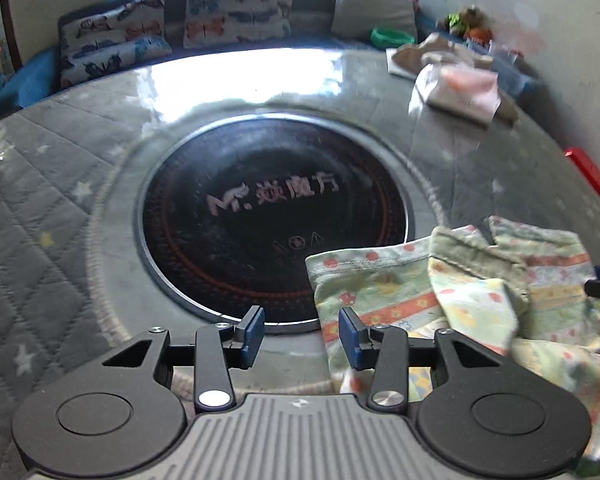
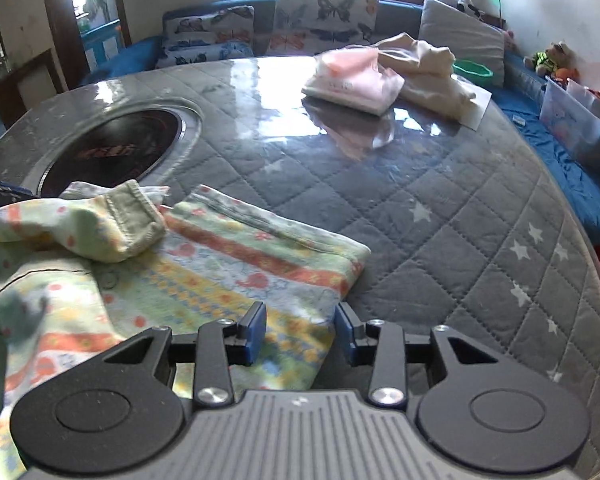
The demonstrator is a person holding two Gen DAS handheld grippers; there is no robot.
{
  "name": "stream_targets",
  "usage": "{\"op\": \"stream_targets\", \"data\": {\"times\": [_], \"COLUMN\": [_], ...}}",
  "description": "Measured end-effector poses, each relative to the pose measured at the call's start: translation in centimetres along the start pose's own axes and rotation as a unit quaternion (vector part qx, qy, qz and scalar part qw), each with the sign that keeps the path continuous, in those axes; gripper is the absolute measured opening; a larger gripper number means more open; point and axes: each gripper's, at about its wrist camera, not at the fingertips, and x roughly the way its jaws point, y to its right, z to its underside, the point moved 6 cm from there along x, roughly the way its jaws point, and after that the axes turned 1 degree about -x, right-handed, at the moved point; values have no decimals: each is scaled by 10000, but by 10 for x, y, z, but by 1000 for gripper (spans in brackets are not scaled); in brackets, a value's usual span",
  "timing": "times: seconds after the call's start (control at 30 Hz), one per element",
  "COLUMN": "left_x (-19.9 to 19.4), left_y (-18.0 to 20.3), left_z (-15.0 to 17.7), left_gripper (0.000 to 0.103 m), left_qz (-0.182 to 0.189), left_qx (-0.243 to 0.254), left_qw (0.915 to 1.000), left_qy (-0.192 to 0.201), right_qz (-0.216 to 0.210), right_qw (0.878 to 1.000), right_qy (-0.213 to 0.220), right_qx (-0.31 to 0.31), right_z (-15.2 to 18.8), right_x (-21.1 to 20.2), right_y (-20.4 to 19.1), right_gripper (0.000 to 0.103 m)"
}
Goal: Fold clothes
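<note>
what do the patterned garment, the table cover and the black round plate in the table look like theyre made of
Patterned garment: soft printed cotton-like knit, matte; it creases and shows stitched hems.
Table cover: quilted grey fabric with stars, seemingly under a clear glossy sheet, judging by window glare.
Black round plate: smooth dark glass or ceramic, probably a cooktop, ringed in shiny metal.
</note>
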Motion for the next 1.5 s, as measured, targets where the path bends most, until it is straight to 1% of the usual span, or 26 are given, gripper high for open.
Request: {"op": "stream_targets", "data": {"times": [0.13, 0.2, 0.27, 0.3, 0.37, 0.4, 0.5, 0.6, 0.63, 0.67, 0.7, 0.83, 0.87, 0.9, 0.93, 0.97, 1.0, 1.07, 1.17, 1.2, 1.23, 1.27, 1.33, 1.37, 1.43, 1.5], "left_x": [11, 11, 14, 15, 16, 17, 16, 13, 11, 10, 8, 1, 0, 0, 0, 1, 2, 7, 14, 15, 15, 16, 18, 17, 13, 8], "left_y": [6, 10, 15, 17, 18, 18, 15, 6, 2, -2, -5, -14, -14, -13, -11, -9, -6, -3, 2, 4, 7, 8, 6, 2, -9, -22], "left_z": [-2, -2, -5, -5, -6, -7, -8, -10, -11, -11, -11, -9, -8, -8, -7, -7, -7, -8, -7, -7, -6, -7, -8, -9, -12, -15], "left_gripper": [42, 35, 32, 25, 14, 10, 3, 0, 0, 0, 0, 2, 5, 12, 16, 22, 24, 25, 23, 19, 18, 12, 6, 3, 2, 2], "left_qz": [83, 169, 252, 246, 242, 248, 215, 88, 21, -42, 28, 352, 441, 458, 472, 486, 479, 462, 519, 510, 498, 490, 512, 519, 448, 342], "left_qx": [102, 136, 233, 280, 311, 294, 224, 114, 86, 77, 25, -116, -129, -113, -96, -79, -12, 36, 50, 139, 232, 251, 203, 119, -47, -154], "left_qw": [9999, 9998, 9994, 9993, 9992, 9992, 9994, 9994, 9993, 9991, 9991, 9987, 9984, 9984, 9984, 9984, 9985, 9987, 9985, 9984, 9982, 9982, 9982, 9982, 9982, 9981], "left_qy": [-32, -34, -22, 0, 42, 62, 176, 320, 372, 420, 416, 360, 344, 323, 302, 282, 276, 230, 153, 187, 223, 236, 256, 292, 404, 492], "right_qz": [48, 75, 74, 59, 46, 44, 33, 15, 3, -21, -15, 41, 62, 74, 74, 60, 50, 55, -19, -46, -55, -59, -101, -140, -166, -228], "right_qw": [10000, 9999, 9999, 9999, 9998, 9998, 9998, 9996, 9995, 9994, 9993, 9992, 9993, 9993, 9994, 9994, 9993, 9990, 9987, 9987, 9986, 9985, 9985, 9985, 9985, 9984], "right_qy": [-57, -90, -124, -138, -168, -177, -214, -254, -268, -270, -280, -304, -294, -293, -305, -326, -361, -421, -489, -501, -508, -512, -499, -491, -452, -362], "right_qx": [11, 26, 43, 37, 12, -4, -49, -148, -187, -227, -263, -270, -242, -221, -166, -131, -116, -114, -102, -127, -155, -192, -192, -193, -265, -377], "right_z": [-4, -5, -6, -6, -6, -7, -12, -18, -20, -22, -24, -29, -29, -29, -29, -28, -28, -26, -25, -25, -25, -27, -30, -33, -40, -51], "right_x": [7, 11, 13, 13, 15, 16, 20, 24, 26, 27, 29, 30, 29, 28, 27, 27, 28, 29, 30, 30, 30, 31, 33, 35, 39, 44], "right_y": [4, 5, 6, 6, 6, 5, 2, -3, -5, -8, -10, -11, -9, -7, -4, -3, -2, -2, -3, -5, -6, -8, -11, -14, -19, -28], "right_gripper": [38, 38, 38, 39, 39, 38, 37, 37, 37, 33, 30, 32, 32, 37, 39, 39, 39, 39, 39, 39, 38, 36, 18, 15, 8, 6]}}
